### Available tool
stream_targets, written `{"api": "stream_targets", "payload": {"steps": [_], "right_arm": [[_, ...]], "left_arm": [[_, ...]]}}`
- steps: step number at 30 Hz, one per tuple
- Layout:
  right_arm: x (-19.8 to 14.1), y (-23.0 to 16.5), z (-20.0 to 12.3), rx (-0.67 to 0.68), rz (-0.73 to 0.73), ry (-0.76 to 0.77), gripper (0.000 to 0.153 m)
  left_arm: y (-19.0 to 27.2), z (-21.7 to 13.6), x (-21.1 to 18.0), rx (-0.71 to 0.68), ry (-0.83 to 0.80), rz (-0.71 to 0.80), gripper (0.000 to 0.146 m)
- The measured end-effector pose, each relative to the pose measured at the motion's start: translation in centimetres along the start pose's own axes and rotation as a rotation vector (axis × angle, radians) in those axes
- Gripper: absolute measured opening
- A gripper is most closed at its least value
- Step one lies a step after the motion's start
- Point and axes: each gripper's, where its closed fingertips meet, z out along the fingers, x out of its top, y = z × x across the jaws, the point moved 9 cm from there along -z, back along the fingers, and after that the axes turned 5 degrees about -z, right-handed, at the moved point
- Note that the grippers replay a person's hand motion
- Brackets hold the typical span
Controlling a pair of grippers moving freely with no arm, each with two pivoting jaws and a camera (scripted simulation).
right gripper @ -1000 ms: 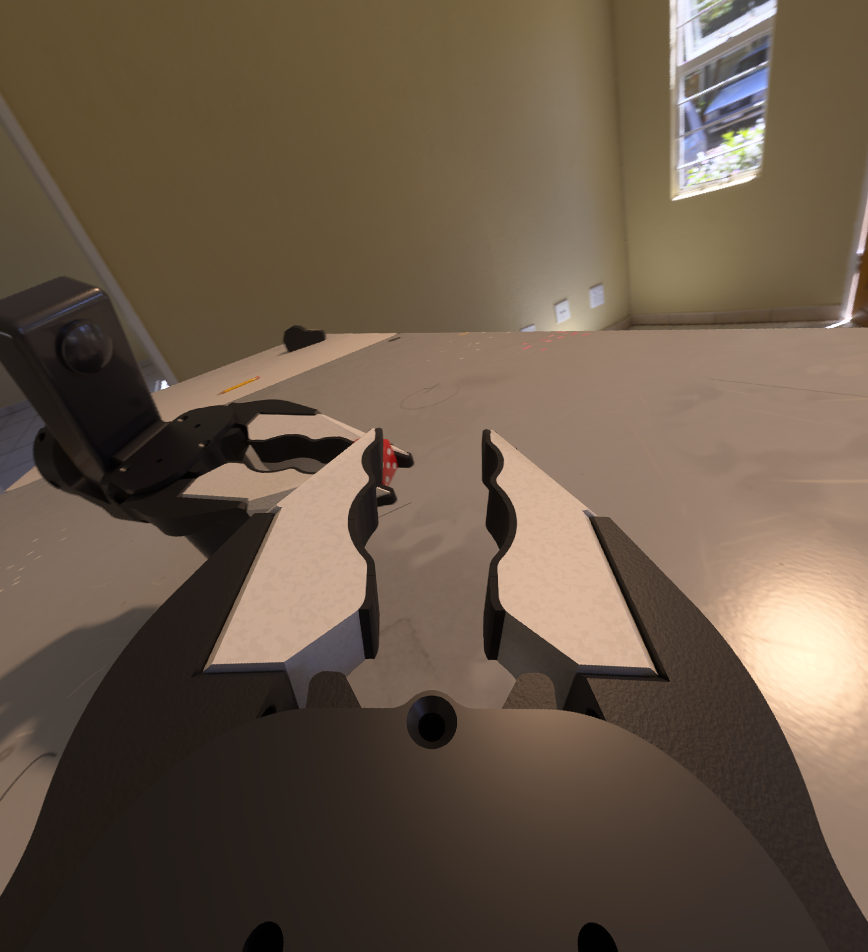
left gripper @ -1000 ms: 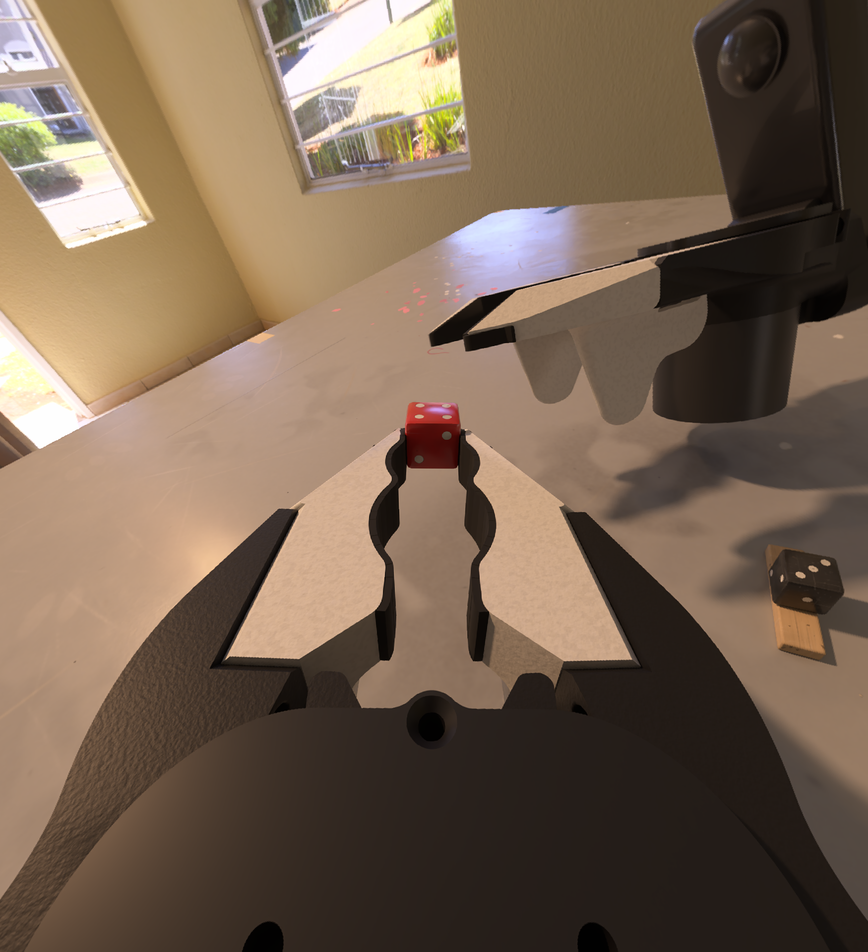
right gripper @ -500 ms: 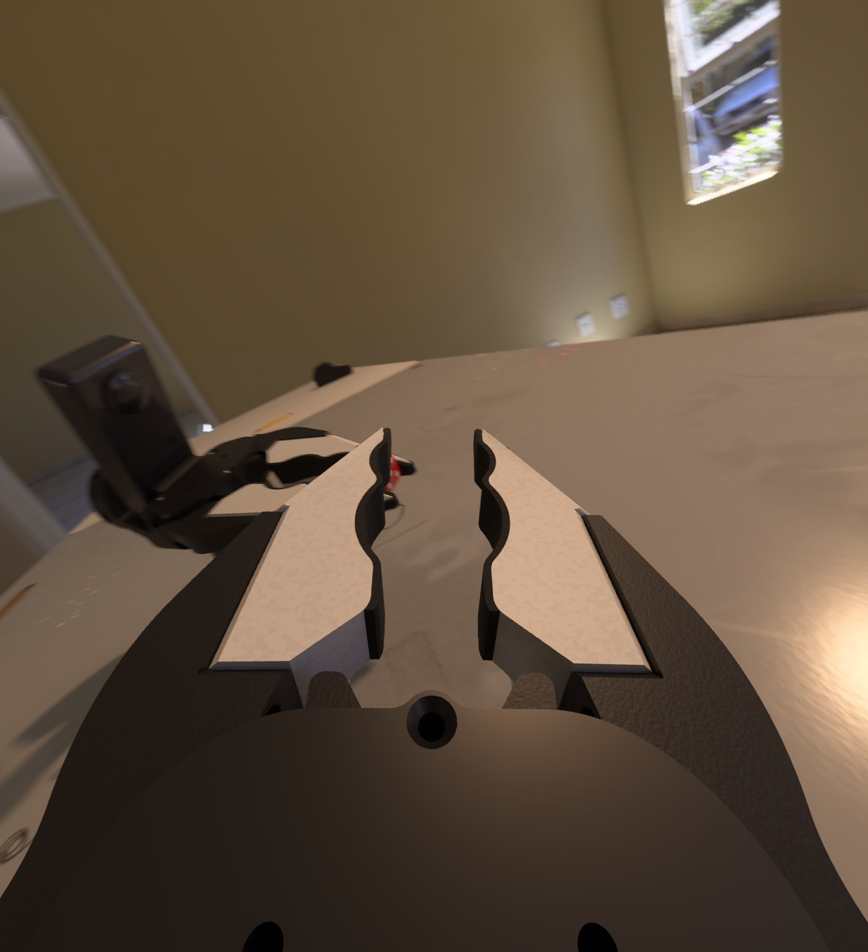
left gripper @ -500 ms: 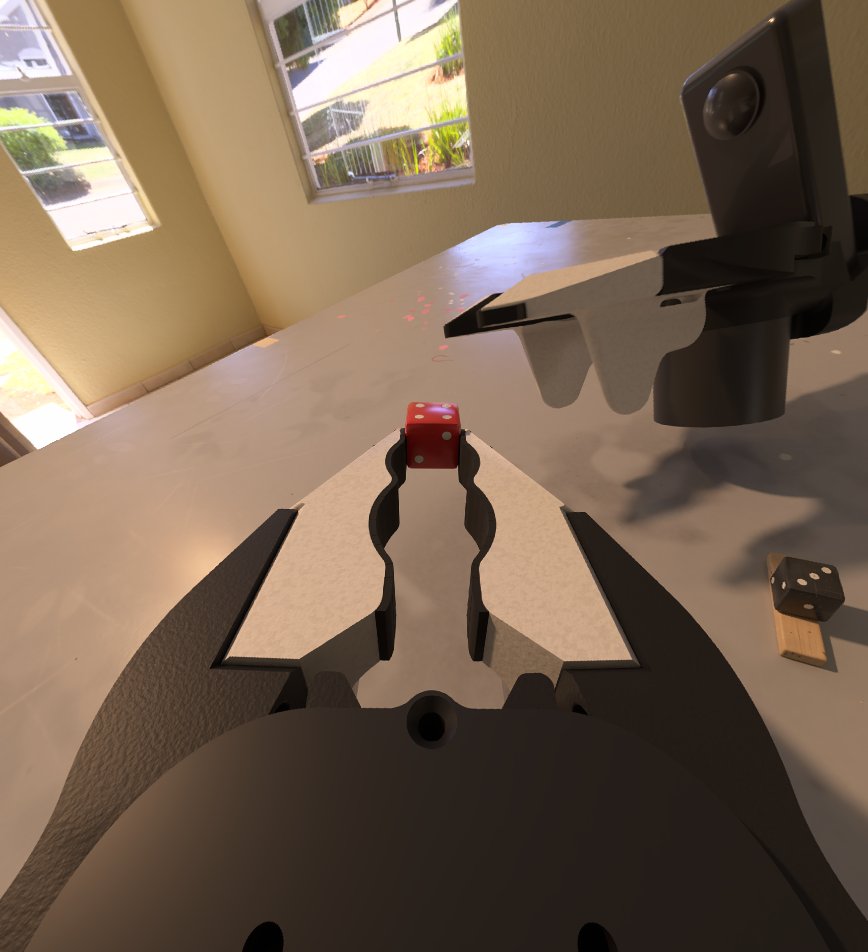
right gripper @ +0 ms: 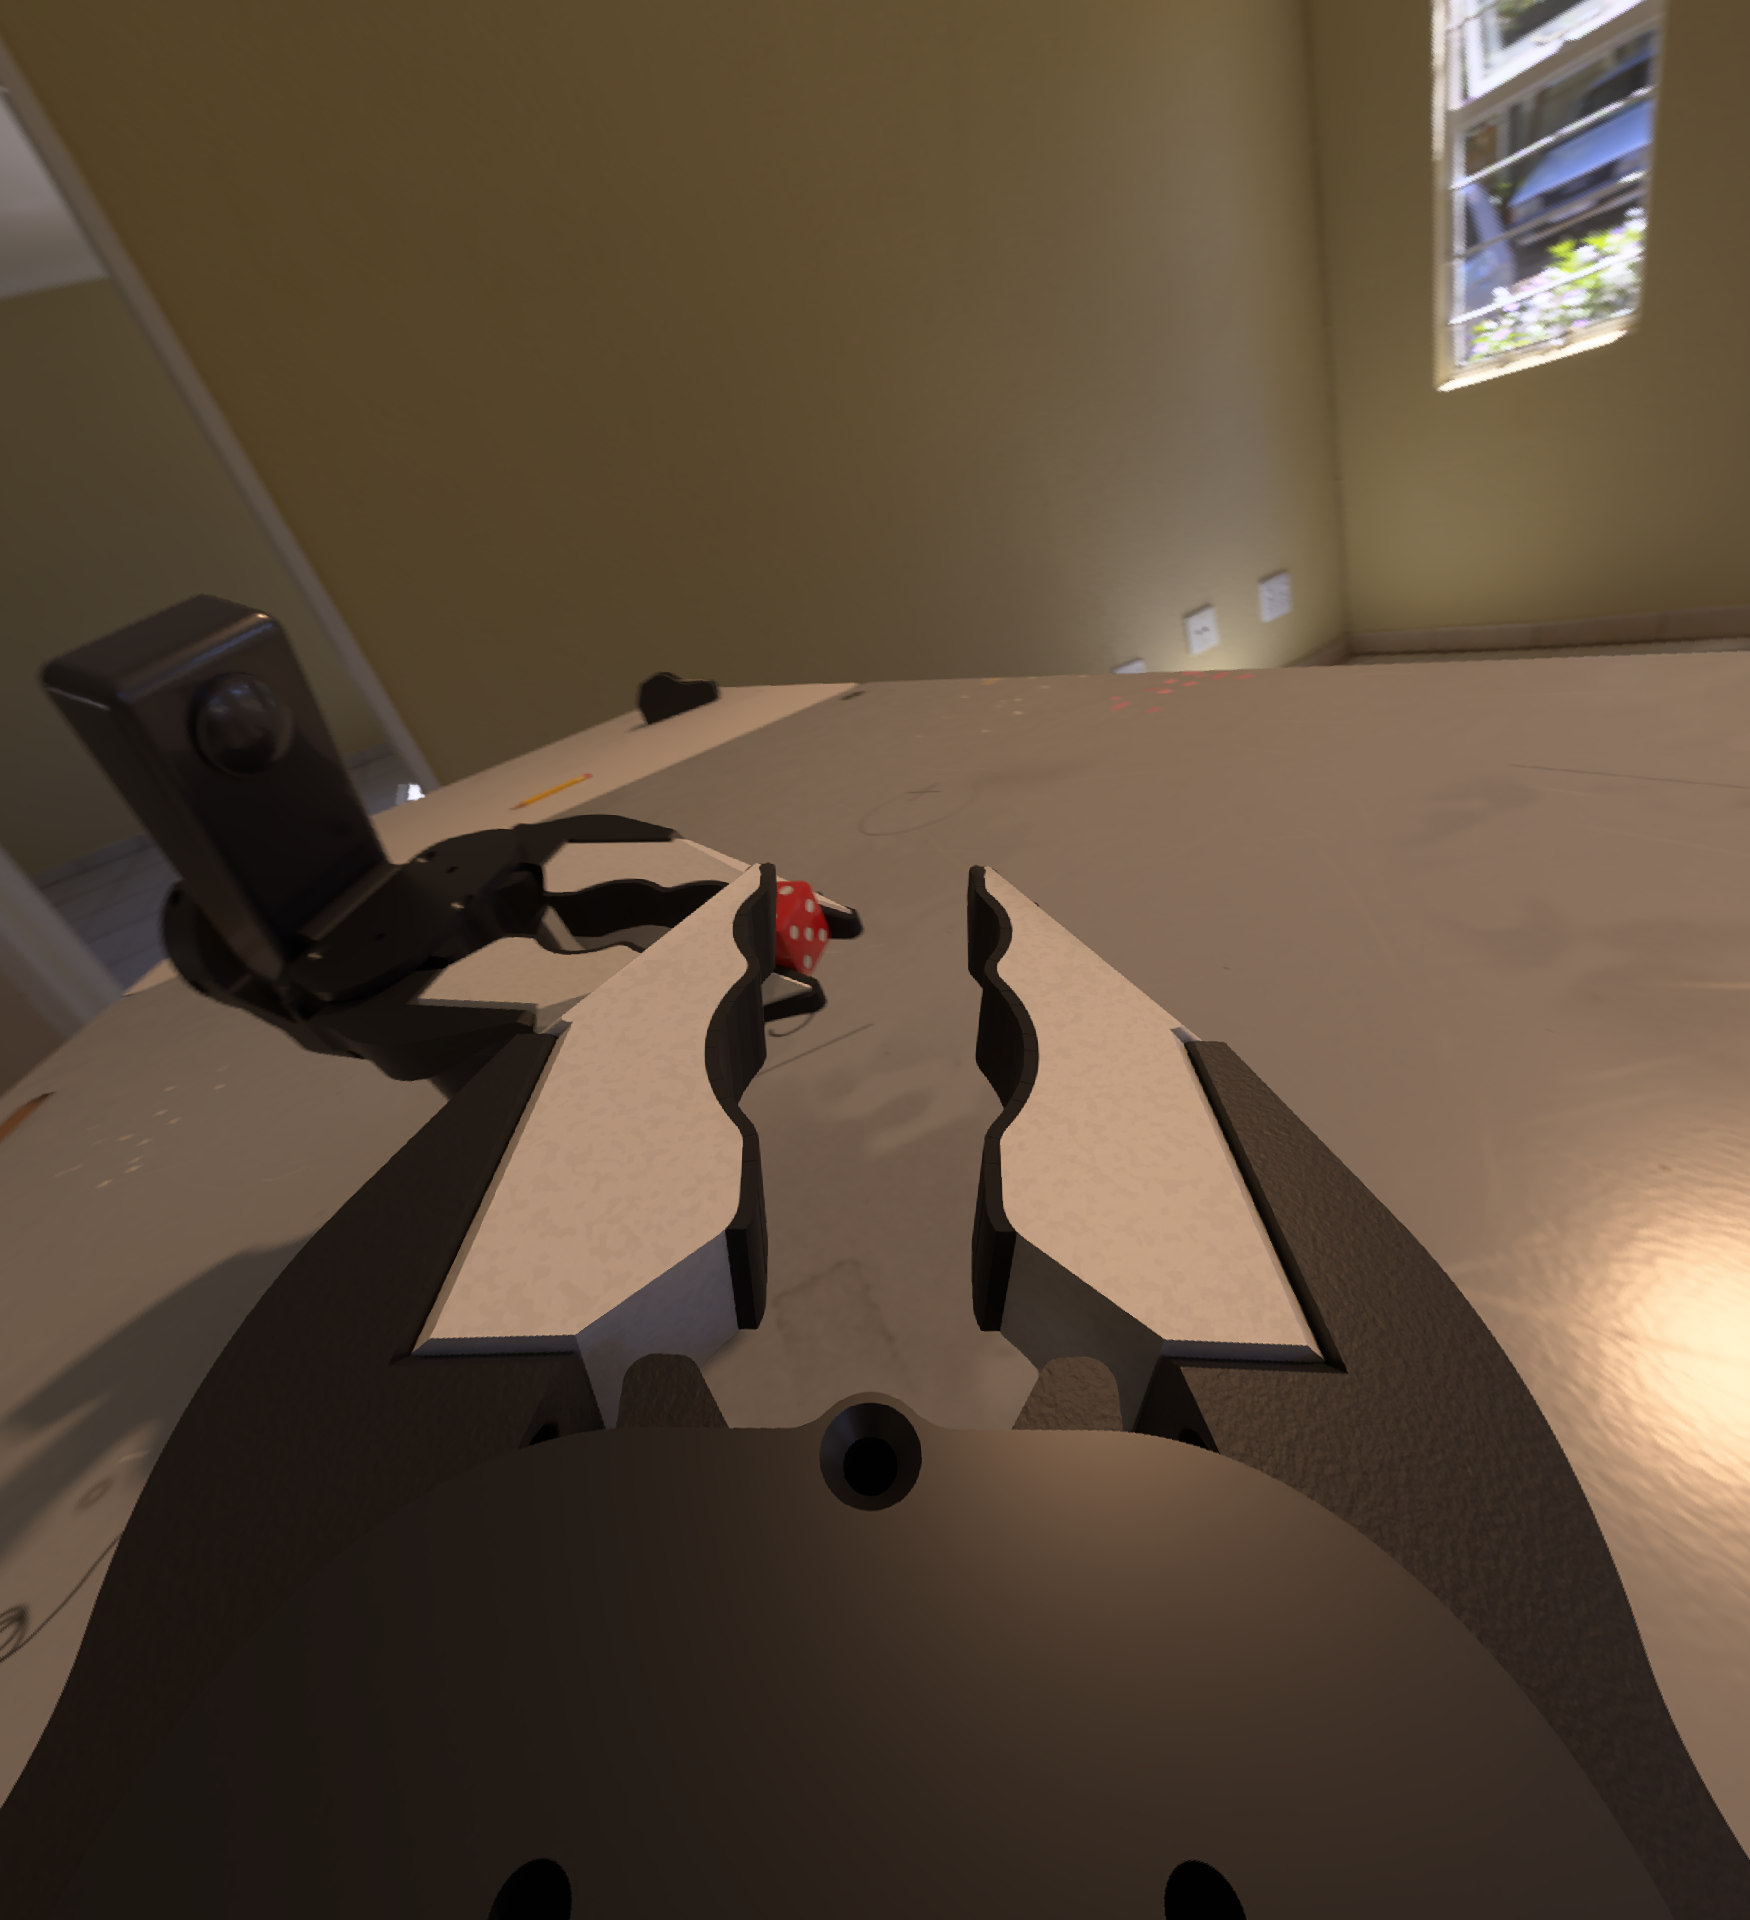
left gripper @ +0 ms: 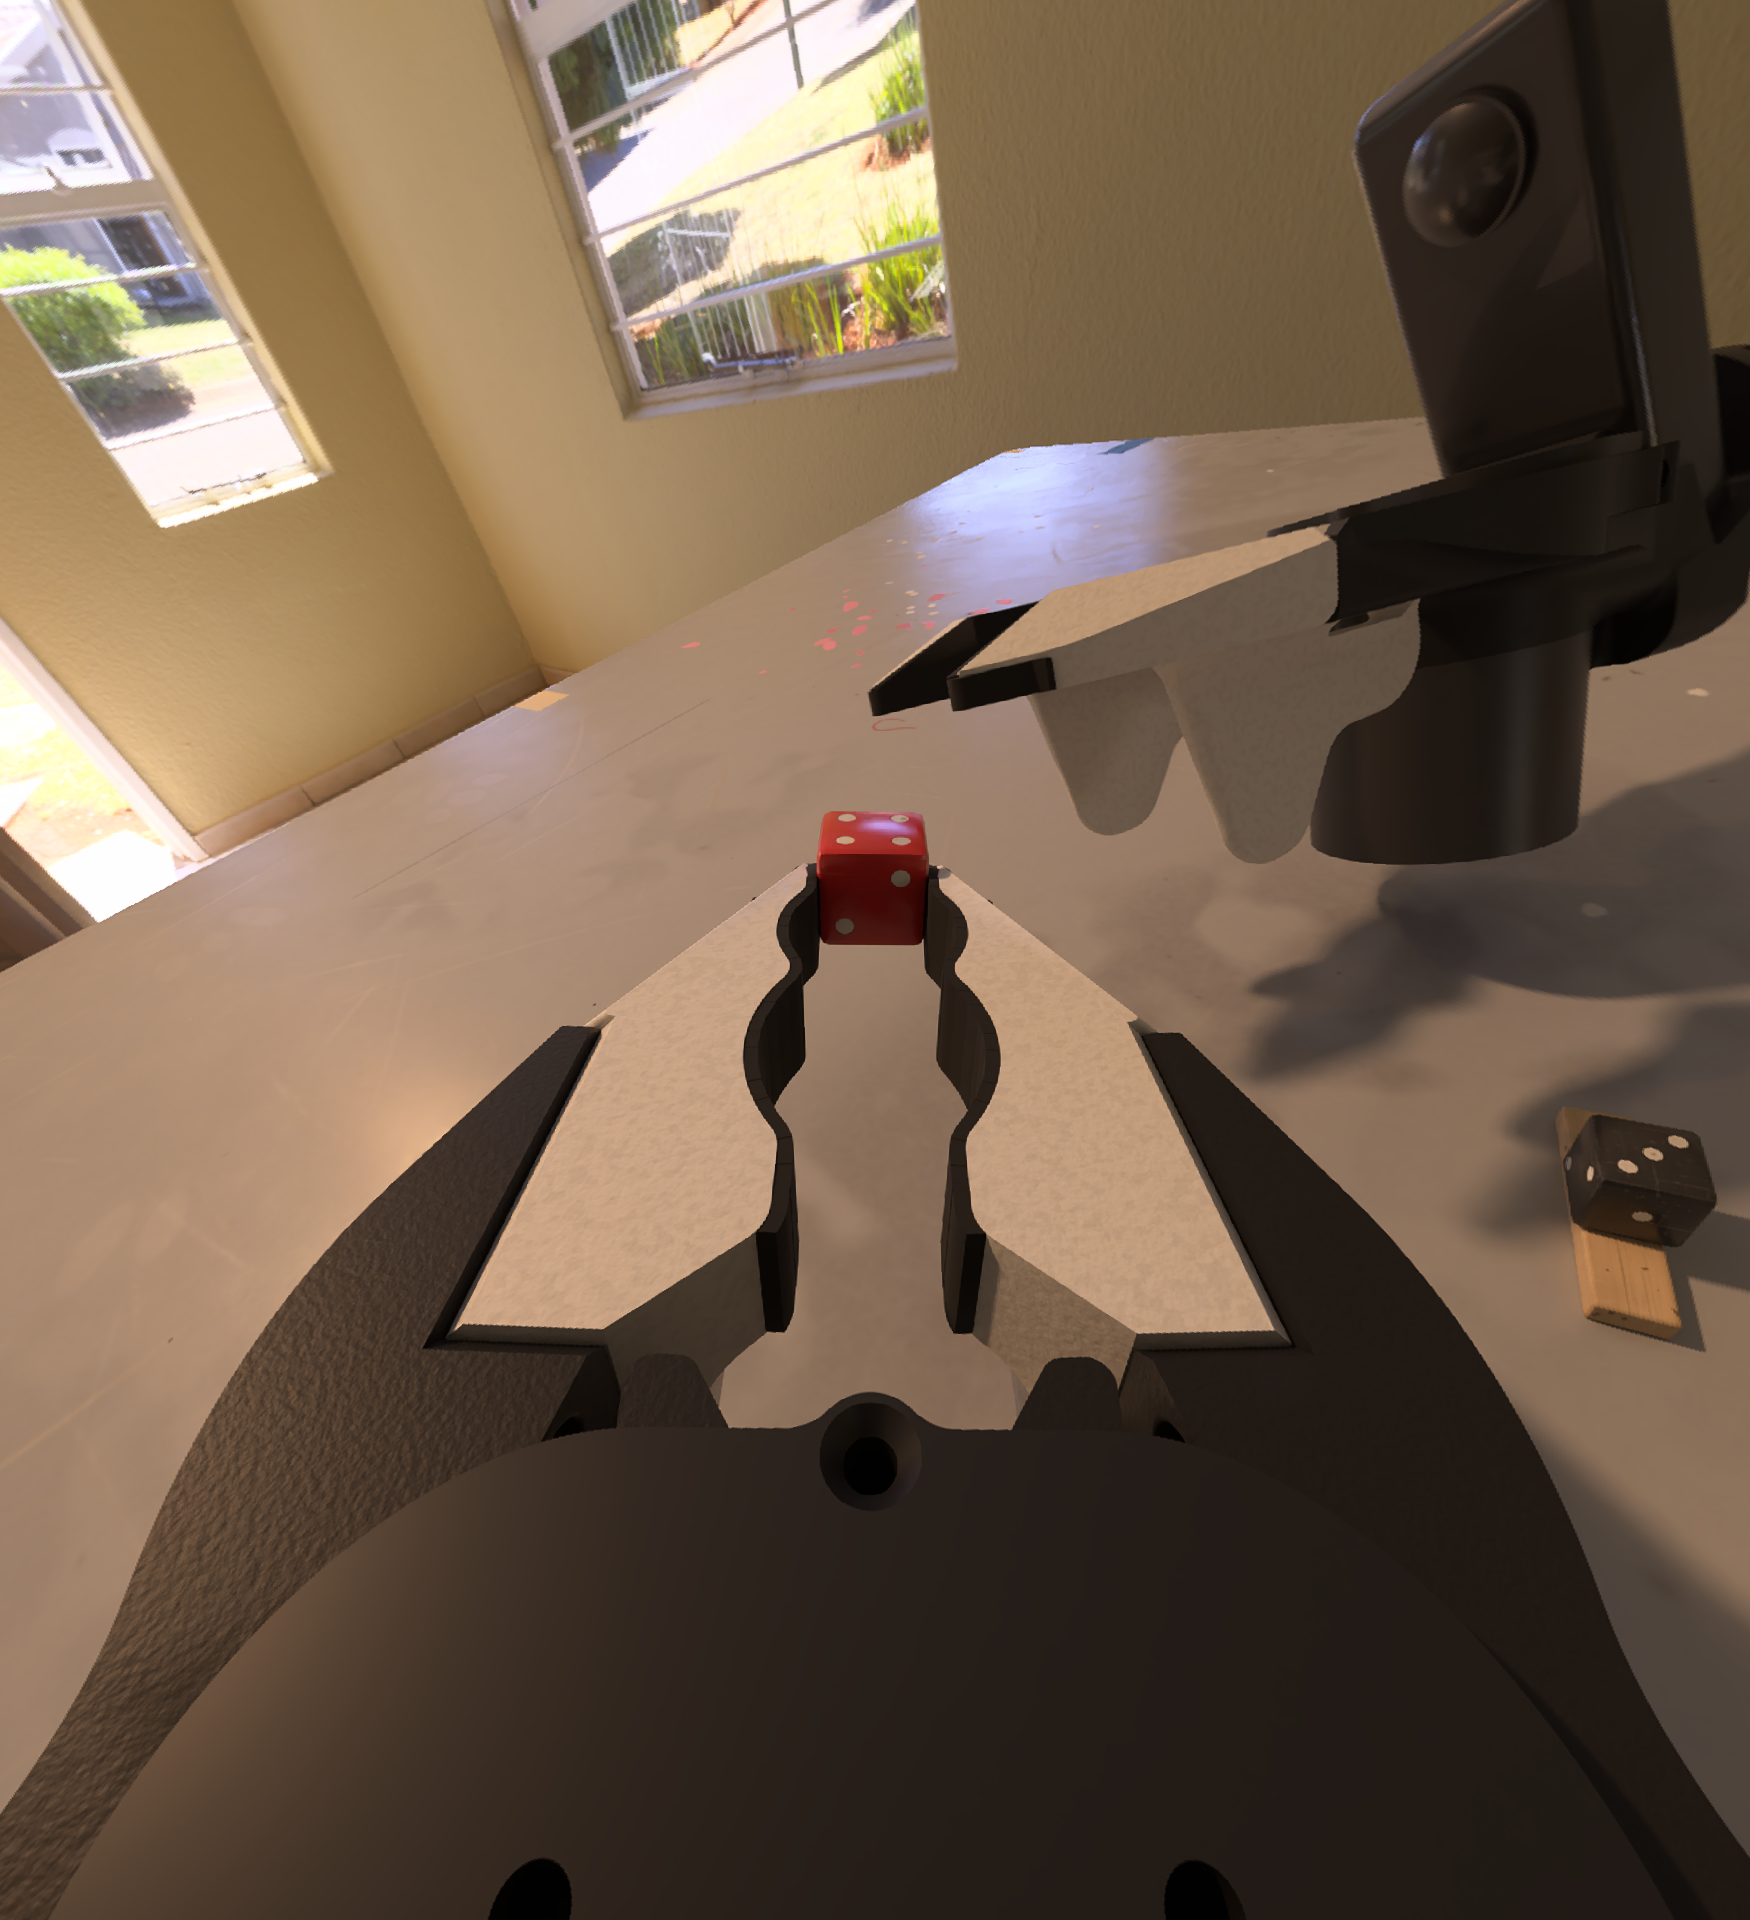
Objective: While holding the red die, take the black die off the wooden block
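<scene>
left tool [left gripper: 872, 883] clamped on red die [left gripper: 872, 879] at fingertips, above counter [left gripper: 227, 1091] | right tool [right gripper: 868, 883] parted, empty, aloft | black die [left gripper: 1640, 1193] atop wooden block [left gripper: 1627, 1280], far end, well apart from both tools

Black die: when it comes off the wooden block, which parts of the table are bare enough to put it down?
The table to the left of the left gripper, which holds the red die, lies bare, and so does the stretch right of the right gripper. It is crowded around the black die and the wooden block.
</scene>
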Motion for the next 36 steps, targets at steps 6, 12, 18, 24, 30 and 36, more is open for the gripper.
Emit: {"api": "stream_targets", "payload": {"steps": [6,12,18,24,30,36], "right_arm": [[0.07,0.44,-0.38,0.005,0.058,0.051,0.033],[-0.09,0.7,-0.29,-0.085,0.044,0.001,0.028],[0.06,0.23,-0.06,0.051,0.046,0.052,0.036],[-0.02,0.72,-0.45,-0.067,0.056,0.029,0.029],[-0.08,0.38,0.03,0.018,0.055,0.021,0.037],[-0.02,0.75,-0.39,-0.024,0.08,0.042,0.031]], "left_arm": [[-0.16,0.01,-0.04,-0.006,0.001,-0.017,0.019],[-0.22,-0.16,0.02,0.005,0.021,-0.014,0.019],[-0.06,0.09,-0.02,-0.002,0.0,0.004,0.019],[-0.3,-0.14,-0.04,0.005,0.017,-0.02,0.019],[0.09,0.08,-0.04,0.002,0.0,0.024,0.019],[-0.22,0.0,-0.06,0.003,0.005,-0.009,0.019]]}}
